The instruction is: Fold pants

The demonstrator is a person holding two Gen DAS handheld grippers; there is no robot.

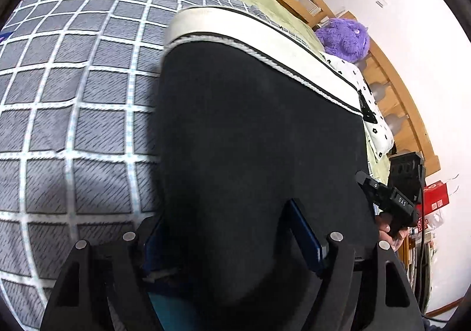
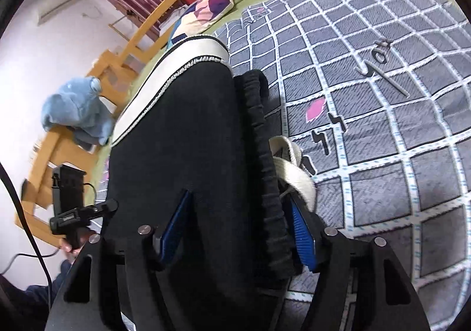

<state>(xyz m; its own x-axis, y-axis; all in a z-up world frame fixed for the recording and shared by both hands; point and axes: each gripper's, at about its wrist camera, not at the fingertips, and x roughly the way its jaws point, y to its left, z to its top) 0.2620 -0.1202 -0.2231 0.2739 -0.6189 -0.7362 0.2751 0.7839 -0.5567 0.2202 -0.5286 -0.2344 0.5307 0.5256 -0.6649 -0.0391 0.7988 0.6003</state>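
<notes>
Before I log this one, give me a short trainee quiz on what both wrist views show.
1. True or false: the checked bedcover is grey with white lines.
2. The wide stripe down the side of the black pants is: A red, B white, C green.
3. Fill in: in the right wrist view, the elastic waistband runs between the right tool's two ___ pads.

Key: 1 true; 2 B; 3 blue.
</notes>
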